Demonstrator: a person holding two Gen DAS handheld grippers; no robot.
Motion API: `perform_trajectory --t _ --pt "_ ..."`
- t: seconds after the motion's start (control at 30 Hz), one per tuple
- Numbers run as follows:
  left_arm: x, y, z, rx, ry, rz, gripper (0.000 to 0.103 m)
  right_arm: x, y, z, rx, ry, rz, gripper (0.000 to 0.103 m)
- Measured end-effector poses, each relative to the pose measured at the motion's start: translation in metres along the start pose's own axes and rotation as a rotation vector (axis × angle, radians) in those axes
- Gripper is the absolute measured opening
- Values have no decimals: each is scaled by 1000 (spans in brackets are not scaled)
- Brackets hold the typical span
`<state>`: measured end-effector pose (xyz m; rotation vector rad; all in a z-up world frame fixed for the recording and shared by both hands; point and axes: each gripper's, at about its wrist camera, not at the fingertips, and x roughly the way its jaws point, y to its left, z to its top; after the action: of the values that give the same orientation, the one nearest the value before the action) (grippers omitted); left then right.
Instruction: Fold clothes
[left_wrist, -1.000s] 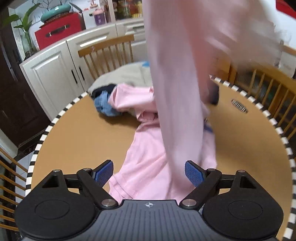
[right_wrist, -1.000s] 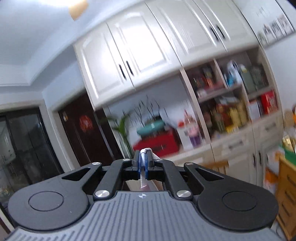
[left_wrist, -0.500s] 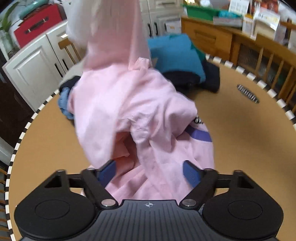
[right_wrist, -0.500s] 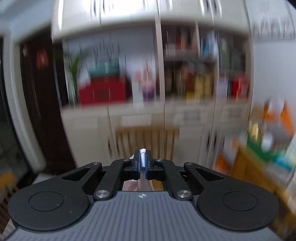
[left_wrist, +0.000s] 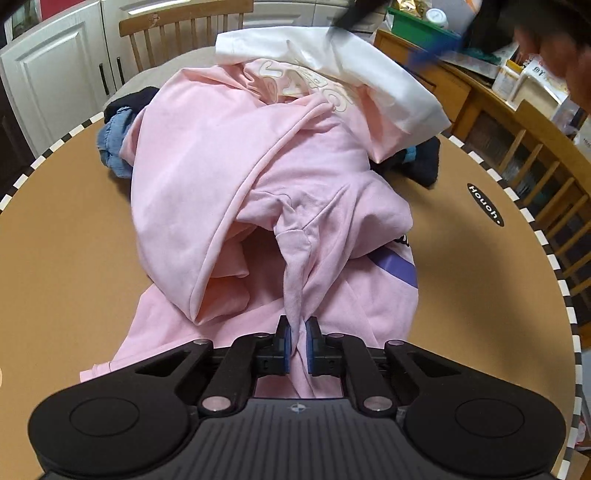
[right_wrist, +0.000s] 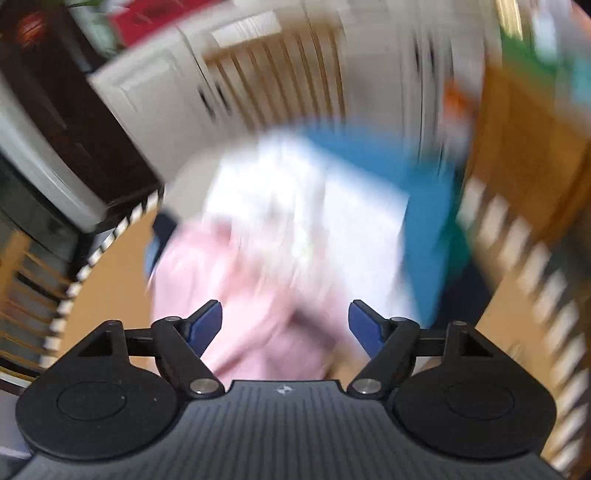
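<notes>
Left wrist view: left gripper (left_wrist: 298, 341) has just closed, pinching a ridge of the pink garment (left_wrist: 229, 177) heaped on the round table (left_wrist: 66, 229), likely to drag it flat.
Right gripper (right_wrist: 285, 325): just opened wide, empty, above the heap.

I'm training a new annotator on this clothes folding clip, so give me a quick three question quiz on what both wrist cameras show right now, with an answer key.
1. True or false: the left gripper is pinching a fold of the pink garment.
2. Are the right gripper jaws A) spread open with nothing pressed between the pads, B) shut on white cloth, or C) shut on a chair rail?
3. What pattern runs around the rim of the round table?

Key
1. True. Its jaws have just been closing, and a twisted pink fold sits between the blue pads.
2. A. They have just been opening; the garment lies blurred below them.
3. Black and white stripes.
</notes>
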<state>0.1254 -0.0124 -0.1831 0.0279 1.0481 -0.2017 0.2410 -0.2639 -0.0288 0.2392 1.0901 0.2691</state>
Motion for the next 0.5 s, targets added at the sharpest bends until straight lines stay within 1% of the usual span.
perform_trajectory --t 0.03,0.1,0.13,0.17,0.2,0.23,0.27,0.37,0.4,0.47,0.5 --pt "-2 -1 -1 -1 -4 -1 9 15 -4 -6 69 64 26 71" --pt "-10 -3 -1 17 -19 -9 8 42 -3 -7 103 98 5 62" --pt "-14 -5 -1 30 -28 -12 8 52 -2 -8 120 94 13 55" --pt "-19 -7 -1 46 -39 -12 8 62 -2 -9 138 90 22 27" --pt "-24 -9 -2 67 -51 -9 8 68 -3 -8 187 88 57 11" --pt "-30 -11 -3 87 -64 -6 8 73 -4 -7 239 86 94 10" --pt "-34 -12 -4 105 -76 -1 8 78 -2 -2 255 83 113 8" --pt "-37 -9 -8 118 -95 41 8 78 15 15 199 53 128 8" --pt "-35 -5 -8 101 -88 46 7 74 21 26 185 39 143 8" --pt "-33 3 -6 49 -71 32 6 67 34 35 109 30 128 10" --pt "-31 6 -4 30 -63 26 6 66 38 36 97 22 101 14"
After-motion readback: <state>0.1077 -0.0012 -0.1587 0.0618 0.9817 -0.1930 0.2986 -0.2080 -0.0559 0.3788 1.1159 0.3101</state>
